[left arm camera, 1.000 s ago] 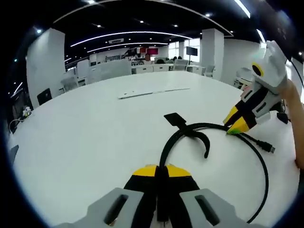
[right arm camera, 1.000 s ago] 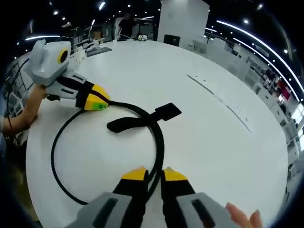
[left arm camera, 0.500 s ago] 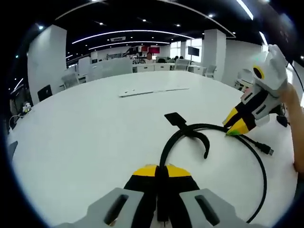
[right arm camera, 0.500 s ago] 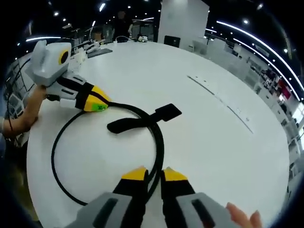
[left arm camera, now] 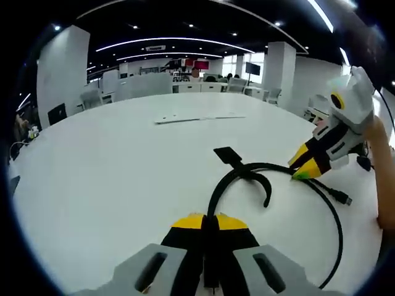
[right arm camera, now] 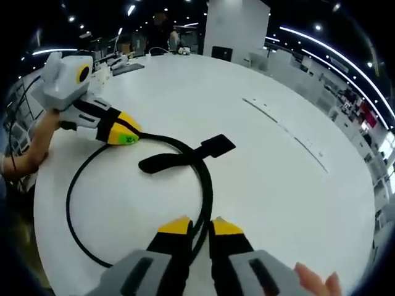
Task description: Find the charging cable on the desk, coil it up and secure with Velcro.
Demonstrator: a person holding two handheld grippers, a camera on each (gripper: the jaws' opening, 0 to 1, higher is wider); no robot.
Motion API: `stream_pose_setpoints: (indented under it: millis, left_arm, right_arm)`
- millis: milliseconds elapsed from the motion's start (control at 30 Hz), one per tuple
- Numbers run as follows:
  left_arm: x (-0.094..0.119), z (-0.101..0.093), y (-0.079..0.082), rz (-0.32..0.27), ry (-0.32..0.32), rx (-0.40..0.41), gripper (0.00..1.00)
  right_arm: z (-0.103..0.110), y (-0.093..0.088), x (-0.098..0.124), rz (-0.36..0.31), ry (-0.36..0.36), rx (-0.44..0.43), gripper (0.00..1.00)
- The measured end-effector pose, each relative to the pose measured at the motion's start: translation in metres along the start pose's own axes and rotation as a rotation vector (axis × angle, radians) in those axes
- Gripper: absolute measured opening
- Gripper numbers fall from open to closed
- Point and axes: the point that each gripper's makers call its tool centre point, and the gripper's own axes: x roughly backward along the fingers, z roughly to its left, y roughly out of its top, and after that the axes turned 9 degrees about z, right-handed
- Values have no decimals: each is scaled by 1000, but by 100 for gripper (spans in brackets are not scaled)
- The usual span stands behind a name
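**Two grippers holding a black cable loop on a white desk**

In the left gripper view, the left gripper (left arm camera: 208, 220) rises from 6 o'clock with its yellow-tipped jaws clenched on the charging cable (left arm camera: 336, 225), which leaves the tips and runs toward 12 o'clock. In the right gripper view, the right gripper (right arm camera: 199, 226) likewise stands at 6 o'clock, its jaws pinching the same cable (right arm camera: 205, 185) between them; part of a hand (right arm camera: 316, 283) shows at 5 o'clock beside its body.

Beyond the jaws, the cable lies on the white desk (left arm camera: 111, 179) as one open loop. In the left gripper view the loop swings out toward 3 o'clock and back down toward 5 o'clock, and a plug end (left arm camera: 339, 196) lies just outside it at 3 o'clock. The Velcro strap (left arm camera: 229, 157) is fixed to the cable at the centre of the view: a flat tab points toward 12 o'clock and a curved tail hangs inside the loop. In the right gripper view the same strap (right arm camera: 185, 156) crosses the cable near the centre.

Farther off, a pale flat strip (left arm camera: 197, 119) lies on the desk toward 12 o'clock, well apart from the cable. An open office with columns and ceiling lights forms the background.
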Motion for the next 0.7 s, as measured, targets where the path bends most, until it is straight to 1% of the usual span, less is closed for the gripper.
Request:
stream_pose_setpoints:
  millis: [100, 167, 267, 467, 567, 633, 700]
  left_arm:
    - [-1, 1, 0, 5, -6, 14, 6]
    - [-1, 0, 0, 5, -4, -4, 6]
    - [0, 1, -1, 8, -5, -8, 6]
    - [2, 3, -2, 14, -30, 26, 6]
    - [1, 3, -1, 16, -33, 26, 6]
    - [2, 3, -2, 21, -33, 22, 6]
    - [3, 2, -3, 23, -28, 15, 6]
  right_arm:
    - [0, 1, 0, 15, -27, 28, 13]
    - [1, 1, 0, 20, -38, 47, 13]
    - [2, 0, 0, 5, -44, 100, 13]
    - [3, 0, 0, -20, -3, 66, 14]
    - [2, 0, 0, -24, 6, 59, 14]
    - [2, 1, 0, -24, 9, 62, 14]
    - [1, 2, 0, -25, 2, 100, 15]
